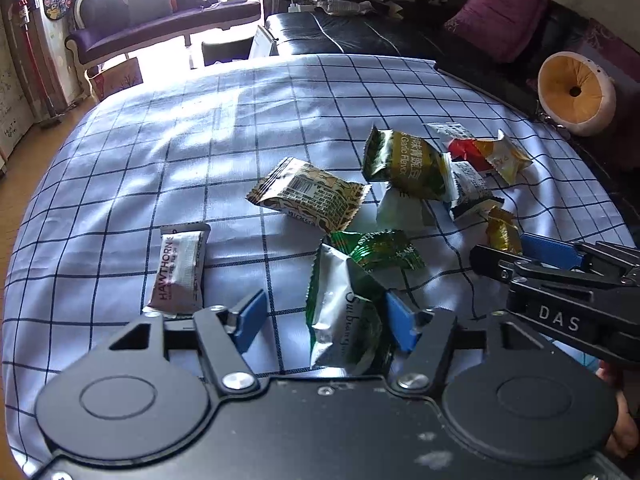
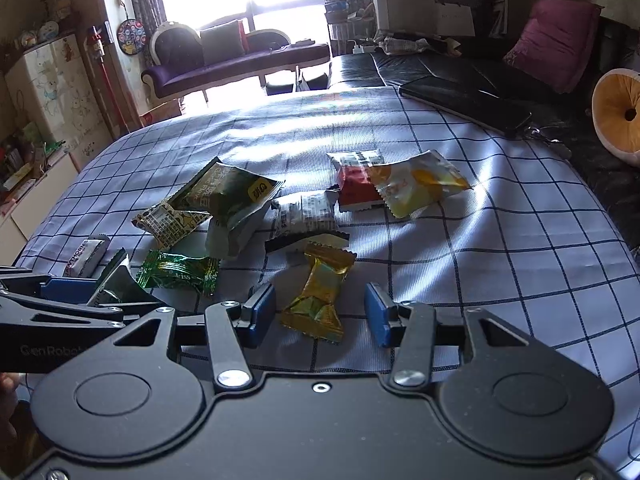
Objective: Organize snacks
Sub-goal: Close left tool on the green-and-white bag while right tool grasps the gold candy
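In the left wrist view, the left tool point(image 1: 324, 322) sat at the bottom centre of the frame with its blue pads partly apart around a silver and green packet point(image 1: 340, 320). The right-hand pad point(image 1: 400, 326) lay against the packet's edge, while the left-hand pad stood clear of it, so no firm grip showed. Just beyond that packet lay a shiny green candy wrapper point(image 1: 376, 250), and to the lower left a grey Hawthorn bar point(image 1: 178, 270) rested flat on the checked cloth point(image 1: 160, 152) covering the table.

In the right wrist view, the right tool point(image 2: 320, 314) occupied the bottom centre, its pads wide apart on either side of a gold wrapped candy point(image 2: 318, 296), neither pad touching it. The wrapper rested on the cloth.

Farther up, at mid frame, the remaining snacks lay in a loose cluster: a tan patterned packet point(image 1: 308, 196), a dark green garlic-flavour bag point(image 1: 404, 166) leaning on a white packet point(image 1: 396, 208), and a black and white packet point(image 1: 472, 188). Behind those, toward the right, a red packet point(image 1: 466, 152) touched a yellow pouch point(image 1: 506, 156).

Beyond the table, a black leather sofa point(image 1: 360, 32) ran across the upper right with a magenta cushion point(image 1: 500, 16) on it, a round orange cushion point(image 1: 572, 92) sat at the right edge, and a purple chaise point(image 1: 160, 28) stood before the bright window at upper left
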A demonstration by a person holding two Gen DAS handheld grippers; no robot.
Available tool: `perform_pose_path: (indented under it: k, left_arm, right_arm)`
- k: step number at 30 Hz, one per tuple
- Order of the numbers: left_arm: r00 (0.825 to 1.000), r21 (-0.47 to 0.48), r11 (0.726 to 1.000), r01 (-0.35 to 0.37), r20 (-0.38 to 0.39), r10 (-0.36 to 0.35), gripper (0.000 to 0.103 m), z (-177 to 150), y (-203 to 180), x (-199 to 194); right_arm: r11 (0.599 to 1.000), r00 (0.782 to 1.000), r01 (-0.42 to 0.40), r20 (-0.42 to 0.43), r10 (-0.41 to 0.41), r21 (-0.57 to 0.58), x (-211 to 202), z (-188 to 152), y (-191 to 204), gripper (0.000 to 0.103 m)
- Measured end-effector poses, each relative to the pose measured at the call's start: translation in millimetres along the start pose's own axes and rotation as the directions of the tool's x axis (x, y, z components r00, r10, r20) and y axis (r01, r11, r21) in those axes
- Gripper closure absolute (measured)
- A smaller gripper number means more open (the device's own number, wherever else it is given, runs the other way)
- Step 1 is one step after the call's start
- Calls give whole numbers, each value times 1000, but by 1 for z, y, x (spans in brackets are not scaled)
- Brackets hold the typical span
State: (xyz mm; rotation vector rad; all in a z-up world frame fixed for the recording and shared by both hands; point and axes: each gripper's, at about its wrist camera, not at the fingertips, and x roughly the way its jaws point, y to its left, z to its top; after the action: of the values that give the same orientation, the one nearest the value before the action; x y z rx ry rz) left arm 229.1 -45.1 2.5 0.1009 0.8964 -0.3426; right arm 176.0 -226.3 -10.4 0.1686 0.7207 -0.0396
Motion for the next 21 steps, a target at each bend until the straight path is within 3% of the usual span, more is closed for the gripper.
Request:
perform_pose_path:
  k: [1, 3, 9, 21]
  left_arm:
    - [1000, 9, 1000, 21, 1, -21, 63, -1, -2, -3]
    - [1000, 27, 999, 31, 5, -31, 70, -3, -5, -8]
    - [999, 59, 998, -14, 49, 12, 70, -14, -12, -32]
    - [996, -121, 992, -44, 71, 53, 70, -40, 12, -117]
  right_arm:
    - [1000, 1000, 0, 2, 0, -3, -1, 0, 0, 51]
    - [1000, 1000, 16, 15, -16, -4, -4, 0, 1, 63]
    - [1000, 1000, 1, 25, -1, 7, -17, -1, -1, 64]
    - [1000, 995, -19, 95, 19, -2, -83, -4, 1, 63]
